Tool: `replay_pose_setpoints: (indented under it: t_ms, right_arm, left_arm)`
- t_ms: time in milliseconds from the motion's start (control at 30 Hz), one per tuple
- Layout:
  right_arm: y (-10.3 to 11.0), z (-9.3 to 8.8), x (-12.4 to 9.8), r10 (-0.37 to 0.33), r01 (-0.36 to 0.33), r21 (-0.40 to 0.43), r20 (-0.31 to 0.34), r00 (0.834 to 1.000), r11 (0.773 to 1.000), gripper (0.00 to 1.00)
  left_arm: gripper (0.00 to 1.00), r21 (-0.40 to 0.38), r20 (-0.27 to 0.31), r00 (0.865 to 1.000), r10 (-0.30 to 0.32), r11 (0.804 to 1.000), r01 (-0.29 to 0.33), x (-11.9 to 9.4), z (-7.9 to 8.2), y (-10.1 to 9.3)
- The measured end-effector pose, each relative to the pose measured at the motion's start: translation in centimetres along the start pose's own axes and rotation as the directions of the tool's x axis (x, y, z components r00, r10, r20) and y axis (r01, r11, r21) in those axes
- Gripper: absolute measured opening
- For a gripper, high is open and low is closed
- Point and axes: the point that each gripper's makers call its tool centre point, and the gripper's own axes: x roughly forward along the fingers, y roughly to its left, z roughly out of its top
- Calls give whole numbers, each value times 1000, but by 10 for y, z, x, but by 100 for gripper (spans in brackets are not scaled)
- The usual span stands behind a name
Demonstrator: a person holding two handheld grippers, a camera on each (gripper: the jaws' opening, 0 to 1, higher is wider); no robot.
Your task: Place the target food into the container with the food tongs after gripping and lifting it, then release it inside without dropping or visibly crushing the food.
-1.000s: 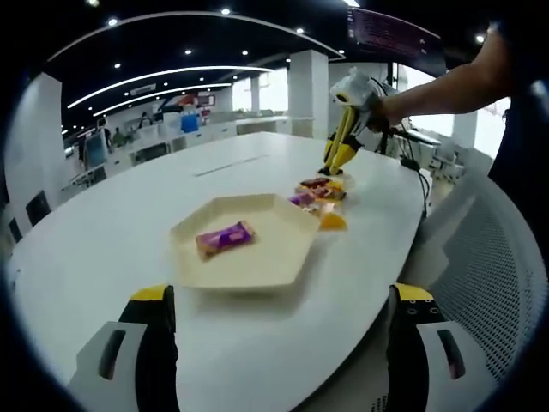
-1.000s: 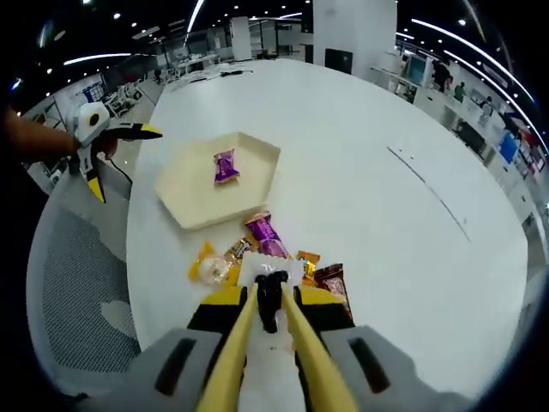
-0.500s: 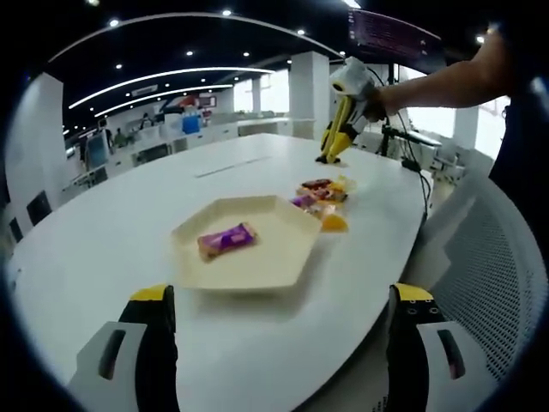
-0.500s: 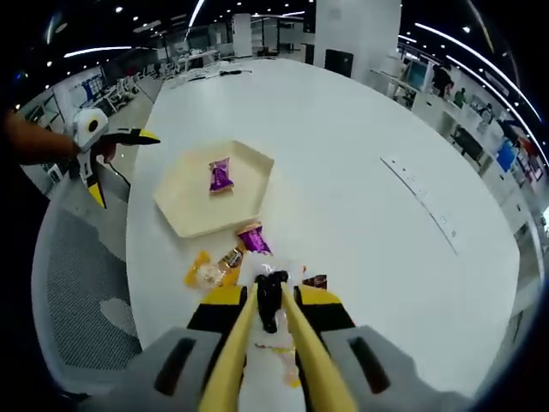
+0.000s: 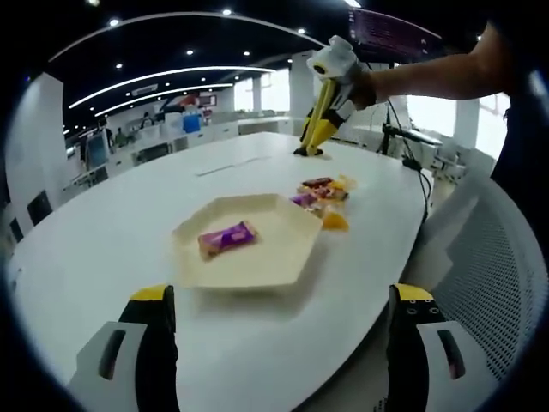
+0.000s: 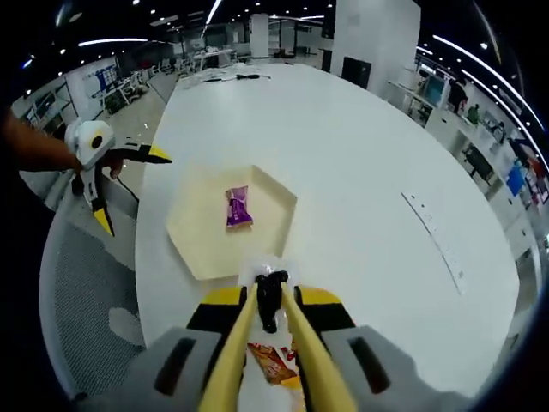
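Right gripper point(image 6: 272, 300) clamped narrow on the tongs point(image 6: 233, 348), squeezing the yellow arms together so the tips meet at 12 o'clock of the right gripper view. Between those tips, what looks like a pale clear-wrapped snack point(image 6: 260, 269); hard to tell how firmly pinched, since the wrapper is partly hidden by the tips. Held high above the table point(image 5: 94, 257), clear of the pile point(image 5: 322, 196), probably to keep the wrapper from dragging over the other packets. Seen from the left gripper view, poised at 1 o'clock, beyond the pile and well apart from the tray point(image 5: 283, 257).

Tray lying flat near the table edge, with one purple snack point(image 5: 226, 238) already resting inside, toward its 9 o'clock side. Plenty of bare floor at the tray's 3 o'clock half, so room for a second piece without stacking.

Left gripper point(image 5: 283, 293) spread wide, holding nothing, hovering off the table edge at the tray's 6 o'clock, likely parked there to stay out of the tongs' path.

Step in hand, by judgement: carrying the pinched snack toward the tray. Next: travel over the rim, lower close to the floor, then ease the squeeze gently. Risks: slipping from a slick wrapper mid-carry, or crushing through too hard a squeeze.
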Motion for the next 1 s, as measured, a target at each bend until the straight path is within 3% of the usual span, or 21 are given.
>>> replay_pose_setpoints:
  t_ms: [333,1000]
  right_arm:
    - [16,55,19,28,-28,-94,5,1000,995,21]
    - [56,115,63,122,-120,-175,0,993,977,21]
  left_arm:
    - [100,-3,27,1000,7,1000,-7,-1,4,2]
    - [100,0,31,999,18,1000,-18,-2,5,5]
